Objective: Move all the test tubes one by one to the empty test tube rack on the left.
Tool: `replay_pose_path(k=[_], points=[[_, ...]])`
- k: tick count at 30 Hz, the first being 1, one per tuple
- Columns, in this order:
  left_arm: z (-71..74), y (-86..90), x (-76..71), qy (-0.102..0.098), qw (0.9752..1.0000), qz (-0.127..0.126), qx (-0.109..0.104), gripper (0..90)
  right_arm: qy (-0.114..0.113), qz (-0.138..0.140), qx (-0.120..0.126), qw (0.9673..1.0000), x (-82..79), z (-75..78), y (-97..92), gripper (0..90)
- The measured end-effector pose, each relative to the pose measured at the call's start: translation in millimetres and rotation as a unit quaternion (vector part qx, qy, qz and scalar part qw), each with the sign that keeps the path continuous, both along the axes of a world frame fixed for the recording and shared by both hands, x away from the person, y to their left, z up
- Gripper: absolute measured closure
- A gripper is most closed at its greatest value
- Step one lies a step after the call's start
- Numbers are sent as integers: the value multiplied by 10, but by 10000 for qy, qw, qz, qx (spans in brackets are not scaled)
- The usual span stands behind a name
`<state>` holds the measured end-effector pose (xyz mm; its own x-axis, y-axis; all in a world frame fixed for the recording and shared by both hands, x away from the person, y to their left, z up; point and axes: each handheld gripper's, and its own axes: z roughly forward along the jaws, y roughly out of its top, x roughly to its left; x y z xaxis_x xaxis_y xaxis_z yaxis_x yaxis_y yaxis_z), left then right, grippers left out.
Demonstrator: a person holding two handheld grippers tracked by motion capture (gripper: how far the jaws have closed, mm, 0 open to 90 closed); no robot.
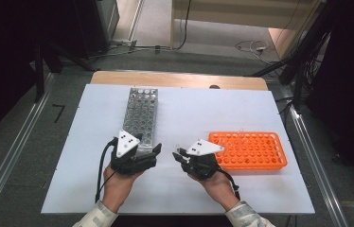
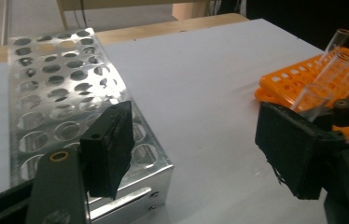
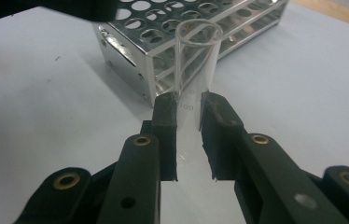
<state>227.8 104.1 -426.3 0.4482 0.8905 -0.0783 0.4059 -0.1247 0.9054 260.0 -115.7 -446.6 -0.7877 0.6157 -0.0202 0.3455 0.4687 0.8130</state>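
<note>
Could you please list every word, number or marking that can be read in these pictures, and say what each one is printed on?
"100": printed on the clear glass tube held between the pads of the right gripper, just above its jaws.
Faint marks above that number on the tube: too blurred to read.
Metal rack: no readable text.
Orange rack: no readable text.
</note>
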Motion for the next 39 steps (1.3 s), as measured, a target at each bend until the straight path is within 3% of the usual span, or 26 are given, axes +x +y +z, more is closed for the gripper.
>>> replay_pose_path(k=[11,22,30,34,39], points=[[-21,-206,-23,-39,9981,-606,73,511,39,137,-74,9999,41,-46,194,736],[-60,-280,-1,-34,9969,-757,207,731,73,257,-24,9996,8,-32,238,736],[-52,-269,4,-9,9968,-784,174,752,121,271,9,9996,12,-29,234,728],[-5,-226,16,-36,9973,-723,111,752,200,300,85,9993,16,-1,209,592],[101,-69,57,-127,9991,-414,6,752,191,277,186,9993,22,63,130,461]])
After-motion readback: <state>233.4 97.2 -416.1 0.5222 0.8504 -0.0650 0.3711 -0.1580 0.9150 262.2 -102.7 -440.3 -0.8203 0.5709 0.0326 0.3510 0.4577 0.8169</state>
